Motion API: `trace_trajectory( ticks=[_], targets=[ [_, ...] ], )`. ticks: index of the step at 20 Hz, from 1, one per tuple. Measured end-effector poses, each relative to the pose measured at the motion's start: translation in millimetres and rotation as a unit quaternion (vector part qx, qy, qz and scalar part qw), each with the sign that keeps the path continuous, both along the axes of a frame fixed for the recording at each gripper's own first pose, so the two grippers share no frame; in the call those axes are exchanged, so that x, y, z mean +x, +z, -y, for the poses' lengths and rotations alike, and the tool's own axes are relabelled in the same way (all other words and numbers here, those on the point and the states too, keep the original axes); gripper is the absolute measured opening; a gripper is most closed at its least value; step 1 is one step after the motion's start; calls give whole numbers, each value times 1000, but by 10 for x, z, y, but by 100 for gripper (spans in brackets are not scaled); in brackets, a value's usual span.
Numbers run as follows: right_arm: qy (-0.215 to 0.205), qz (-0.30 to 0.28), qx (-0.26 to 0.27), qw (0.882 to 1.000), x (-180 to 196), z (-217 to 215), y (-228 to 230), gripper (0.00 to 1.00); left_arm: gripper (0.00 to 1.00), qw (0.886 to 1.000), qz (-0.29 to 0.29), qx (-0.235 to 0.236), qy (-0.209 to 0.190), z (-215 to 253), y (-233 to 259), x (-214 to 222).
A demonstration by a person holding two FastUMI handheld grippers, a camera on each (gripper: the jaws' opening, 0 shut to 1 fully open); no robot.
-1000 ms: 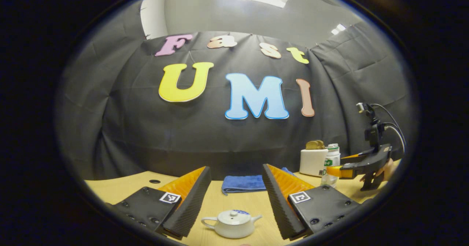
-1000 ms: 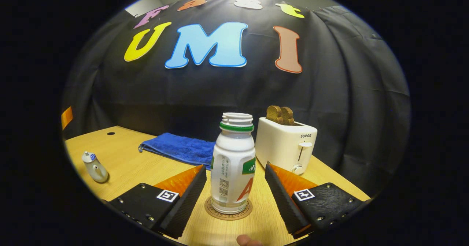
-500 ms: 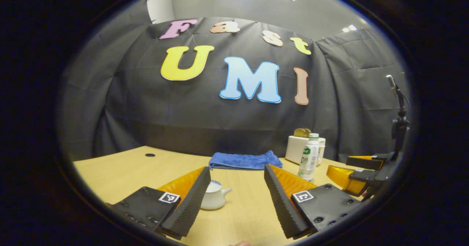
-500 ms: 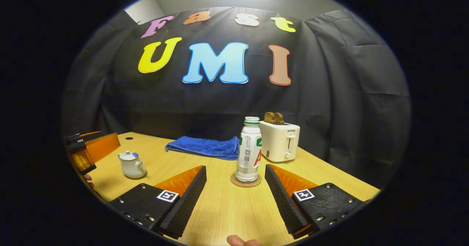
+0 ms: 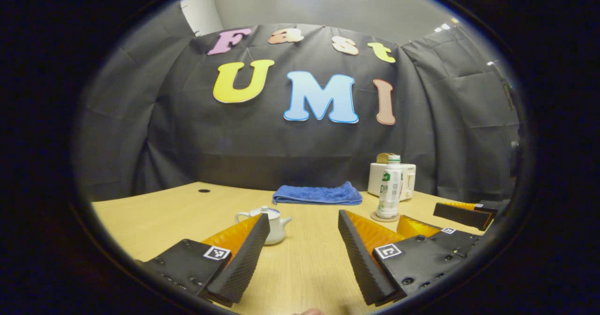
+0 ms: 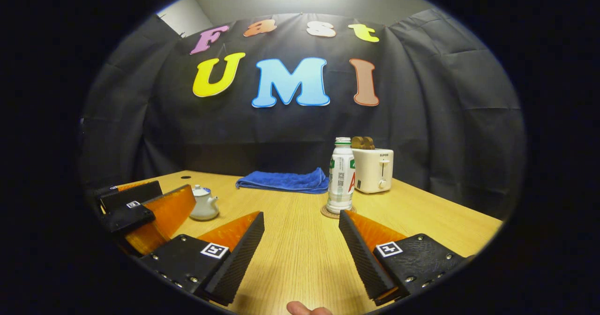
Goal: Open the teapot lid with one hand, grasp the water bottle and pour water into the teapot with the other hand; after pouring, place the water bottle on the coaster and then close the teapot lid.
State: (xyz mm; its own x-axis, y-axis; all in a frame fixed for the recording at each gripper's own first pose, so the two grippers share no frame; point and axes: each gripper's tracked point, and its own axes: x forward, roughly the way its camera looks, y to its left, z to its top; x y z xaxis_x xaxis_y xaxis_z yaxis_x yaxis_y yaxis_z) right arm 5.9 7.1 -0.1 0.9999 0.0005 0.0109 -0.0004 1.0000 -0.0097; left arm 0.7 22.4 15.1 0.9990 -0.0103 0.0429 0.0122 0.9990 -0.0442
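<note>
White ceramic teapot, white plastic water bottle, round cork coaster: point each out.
White ceramic teapot [image 6: 205, 206]: right gripper view, on its belly.
White plastic water bottle [image 6: 341, 183]: right gripper view, on its label.
Round cork coaster [image 6: 324, 211]: right gripper view, on its left rim.

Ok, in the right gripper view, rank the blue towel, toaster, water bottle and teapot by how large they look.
1. blue towel
2. toaster and water bottle: too alike to rank, and the bottle stands nearer the camera
3. teapot

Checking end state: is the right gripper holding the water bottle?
No: in the right gripper view the right gripper is open over bare table, and the water bottle stands on the coaster beyond its fingertips.
</note>
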Motion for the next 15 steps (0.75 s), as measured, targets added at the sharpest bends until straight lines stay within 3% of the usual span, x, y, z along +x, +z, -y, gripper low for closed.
trace_trajectory(
  ticks=[2,15],
  targets=[
    [-6,-2,3,1000,4,4,-25,98,99,999,-38,27,6,56,-194,44],
    [-9,-1,4,1000,-3,25,-16,98,99,999,-29,27,14,77,-140,-66]
  ],
)
